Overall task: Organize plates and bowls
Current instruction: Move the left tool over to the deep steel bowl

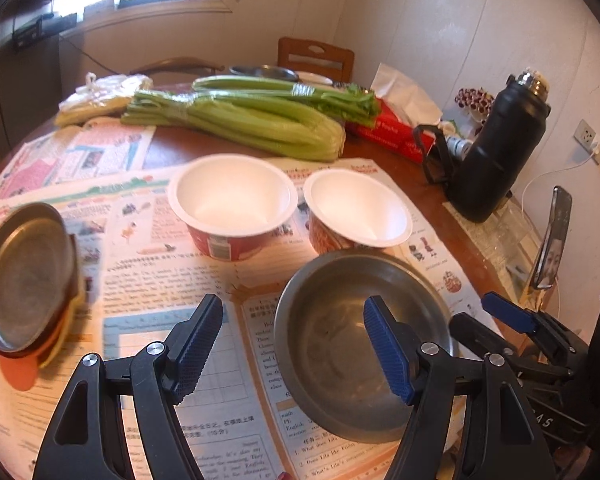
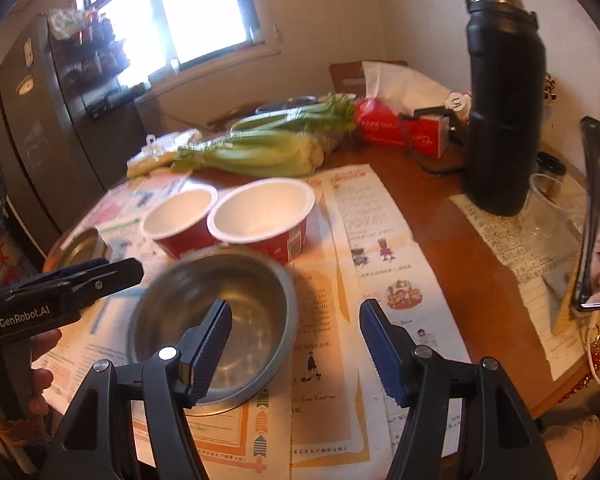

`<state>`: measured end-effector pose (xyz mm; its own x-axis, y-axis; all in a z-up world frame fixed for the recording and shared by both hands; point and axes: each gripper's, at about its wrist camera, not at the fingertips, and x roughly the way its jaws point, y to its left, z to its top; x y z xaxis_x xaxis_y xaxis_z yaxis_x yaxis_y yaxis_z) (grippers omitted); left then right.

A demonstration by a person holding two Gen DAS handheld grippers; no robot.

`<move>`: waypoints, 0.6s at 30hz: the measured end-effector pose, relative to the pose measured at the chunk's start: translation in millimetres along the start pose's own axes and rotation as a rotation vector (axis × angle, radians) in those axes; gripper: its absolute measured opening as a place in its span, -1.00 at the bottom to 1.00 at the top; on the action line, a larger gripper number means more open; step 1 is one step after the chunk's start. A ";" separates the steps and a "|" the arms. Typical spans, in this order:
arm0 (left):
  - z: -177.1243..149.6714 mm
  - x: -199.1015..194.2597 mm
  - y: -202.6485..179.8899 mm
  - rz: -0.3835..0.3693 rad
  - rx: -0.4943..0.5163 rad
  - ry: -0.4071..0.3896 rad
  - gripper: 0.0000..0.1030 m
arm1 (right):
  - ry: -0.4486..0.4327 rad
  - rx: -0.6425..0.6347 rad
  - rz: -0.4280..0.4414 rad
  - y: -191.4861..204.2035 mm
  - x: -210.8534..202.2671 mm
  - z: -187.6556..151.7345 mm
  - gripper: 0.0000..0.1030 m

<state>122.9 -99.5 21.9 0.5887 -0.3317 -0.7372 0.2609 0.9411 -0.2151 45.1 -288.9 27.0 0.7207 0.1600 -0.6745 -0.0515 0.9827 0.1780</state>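
A steel bowl (image 1: 356,340) sits on newspaper near the table's front; it also shows in the right wrist view (image 2: 220,312). Two red paper bowls with white insides (image 1: 232,204) (image 1: 356,212) stand side by side behind it, also in the right wrist view (image 2: 180,216) (image 2: 260,216). A steel plate on an orange dish (image 1: 24,280) lies at the left, small in the right wrist view (image 2: 80,248). My left gripper (image 1: 294,344) is open and empty, its right finger over the steel bowl. My right gripper (image 2: 296,352) is open and empty, its left finger over the same bowl.
Celery bunches (image 1: 240,120), a plastic bag (image 1: 100,96), a red tissue box (image 1: 396,128), a black thermos (image 1: 496,144) and a propped phone (image 2: 598,216) stand at the back and right. Newspaper (image 1: 160,280) covers the round wooden table (image 2: 440,216).
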 end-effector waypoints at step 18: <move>-11.7 45.1 1.0 0.031 0.040 0.094 0.45 | 0.094 -0.021 0.024 12.4 40.3 -15.4 0.28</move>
<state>140.8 -112.8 -19.0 0.5230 -0.2934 -0.8003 0.2756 0.9467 -0.1669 62.9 -268.8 -9.0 0.6510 0.1905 -0.7348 -0.0828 0.9801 0.1806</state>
